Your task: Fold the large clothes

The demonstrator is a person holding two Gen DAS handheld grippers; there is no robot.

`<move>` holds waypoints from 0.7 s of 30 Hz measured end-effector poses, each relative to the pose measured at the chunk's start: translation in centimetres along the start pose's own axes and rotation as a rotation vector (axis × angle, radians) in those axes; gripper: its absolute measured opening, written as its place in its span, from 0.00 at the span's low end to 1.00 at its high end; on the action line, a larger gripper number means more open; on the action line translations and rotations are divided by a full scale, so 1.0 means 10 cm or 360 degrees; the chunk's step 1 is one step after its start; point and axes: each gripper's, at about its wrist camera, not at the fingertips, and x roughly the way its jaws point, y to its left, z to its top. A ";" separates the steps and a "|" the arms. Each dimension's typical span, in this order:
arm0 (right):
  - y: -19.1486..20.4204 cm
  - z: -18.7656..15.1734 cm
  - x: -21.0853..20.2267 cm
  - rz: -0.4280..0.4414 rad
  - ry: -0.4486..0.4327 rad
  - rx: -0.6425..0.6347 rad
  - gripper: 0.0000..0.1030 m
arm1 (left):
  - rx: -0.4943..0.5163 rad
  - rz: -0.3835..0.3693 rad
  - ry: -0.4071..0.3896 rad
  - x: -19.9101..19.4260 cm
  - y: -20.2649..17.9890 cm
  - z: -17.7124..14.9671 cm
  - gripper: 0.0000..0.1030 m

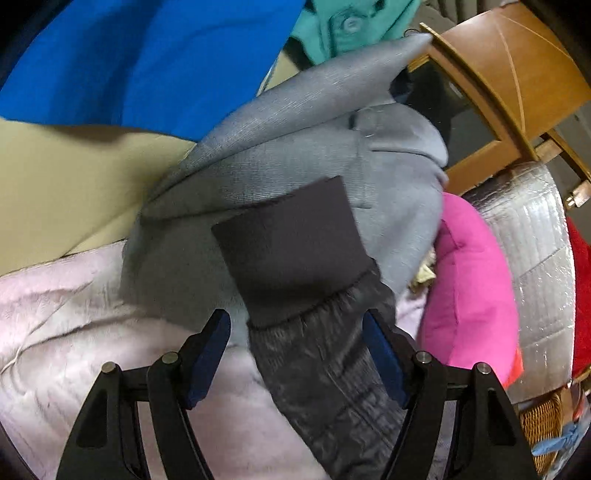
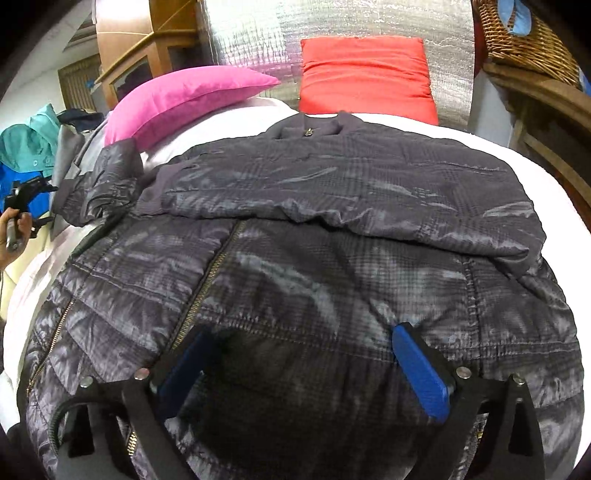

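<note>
A dark grey quilted jacket [image 2: 314, 258] lies spread on the bed, collar at the far end, zipper running down the left. One sleeve lies folded across the chest. The other sleeve [image 2: 99, 184] sticks out to the left. In the left wrist view that sleeve [image 1: 325, 387] with its dark ribbed cuff [image 1: 291, 251] lies between the fingers of my left gripper [image 1: 297, 325], which is open and does not pinch it. My right gripper [image 2: 301, 339] is open just above the jacket's lower front. The left gripper also shows in the right wrist view [image 2: 26, 199], at the far left.
A grey garment [image 1: 295, 147] lies under the cuff, with blue [image 1: 147, 55] and teal clothes [image 1: 343, 26] behind. A pink pillow [image 2: 184, 99] and a red pillow [image 2: 365, 74] lie at the bed's head. A wooden cabinet [image 1: 498, 74] and a wicker basket [image 2: 528, 40] stand nearby.
</note>
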 end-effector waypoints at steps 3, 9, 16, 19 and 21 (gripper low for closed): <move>0.00 -0.01 -0.01 0.0010 -0.0005 0.0004 0.98 | 0.0012 0.0011 -0.0009 0.13 -0.04 0.07 0.65; -0.01 -0.01 -0.01 0.0015 -0.0007 0.0008 0.98 | 0.0066 0.0156 0.0047 0.29 -0.07 0.13 0.03; -0.02 -0.01 -0.01 0.0023 -0.0010 0.0014 0.98 | 0.0341 0.0223 -0.0075 -0.08 -0.41 0.03 0.02; -0.02 -0.01 -0.02 0.0030 -0.0012 0.0019 0.98 | 0.0528 0.0202 -0.0175 -0.45 -0.75 -0.06 0.02; -0.03 -0.01 -0.02 0.0037 -0.0014 0.0024 0.98 | 0.0629 0.0170 -0.0221 -0.64 -1.00 -0.14 0.02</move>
